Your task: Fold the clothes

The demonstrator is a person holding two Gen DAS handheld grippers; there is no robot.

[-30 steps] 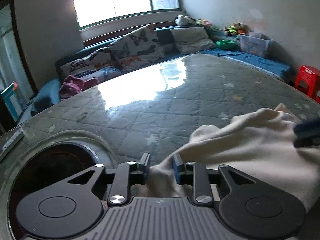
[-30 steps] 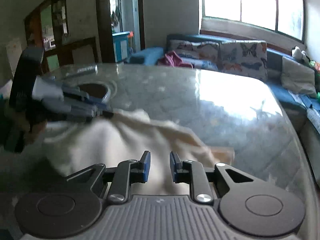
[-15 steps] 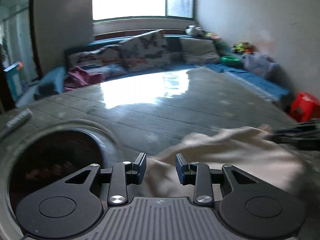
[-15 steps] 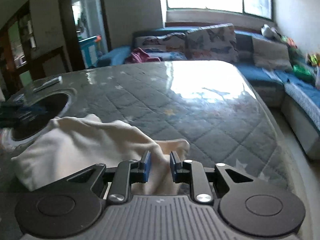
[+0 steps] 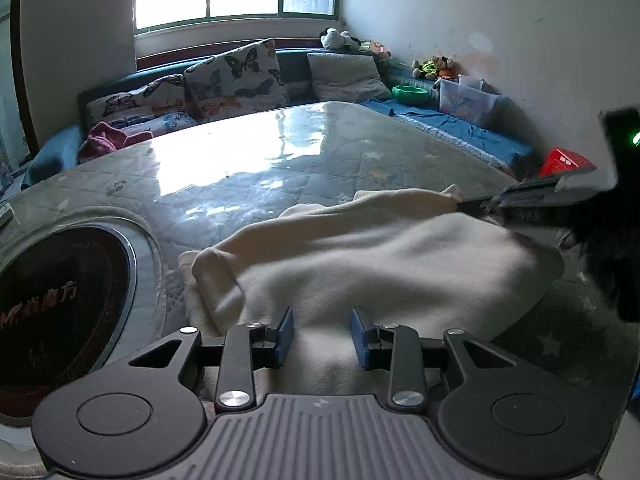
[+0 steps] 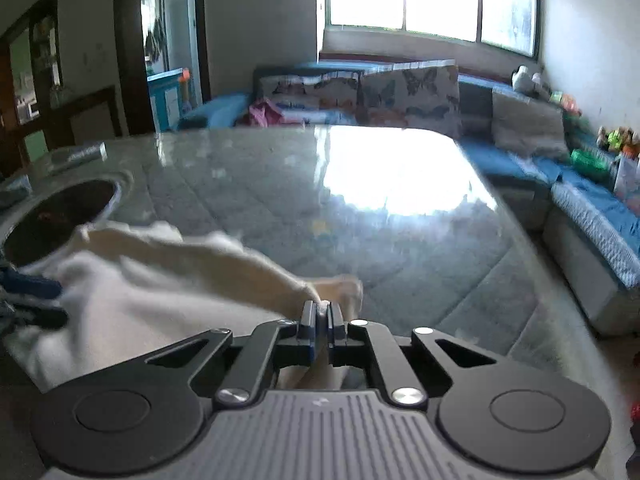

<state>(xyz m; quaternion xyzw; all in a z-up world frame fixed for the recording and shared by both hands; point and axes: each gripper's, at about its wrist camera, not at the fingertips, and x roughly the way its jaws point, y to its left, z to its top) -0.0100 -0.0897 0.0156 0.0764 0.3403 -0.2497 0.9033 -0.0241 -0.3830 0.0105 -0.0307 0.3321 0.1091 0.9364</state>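
Currently: cream garment (image 5: pixel 384 256), bunched on the near part of the quilted table (image 5: pixel 304 168). Right gripper (image 6: pixel 320 314) — jaws clamped on its far right corner, likely for pulling a fold. Left gripper (image 5: pixel 322 336) — jaws apart over the near edge, holding nothing.

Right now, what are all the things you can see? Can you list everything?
cream garment: one, cream, bunched on the table
table: one, grey quilted cover under a glossy sheet
round cooktop: one, dark, set in the table's left end
butterfly cushions: several, white patterned, on the sofa
blue sofa: one, along the walls
pink cloth: one, on the sofa
green bowl: one, on the sofa
red stool: one, by the wall
left gripper: jaws open over the garment
right gripper: jaws shut on the garment's edge
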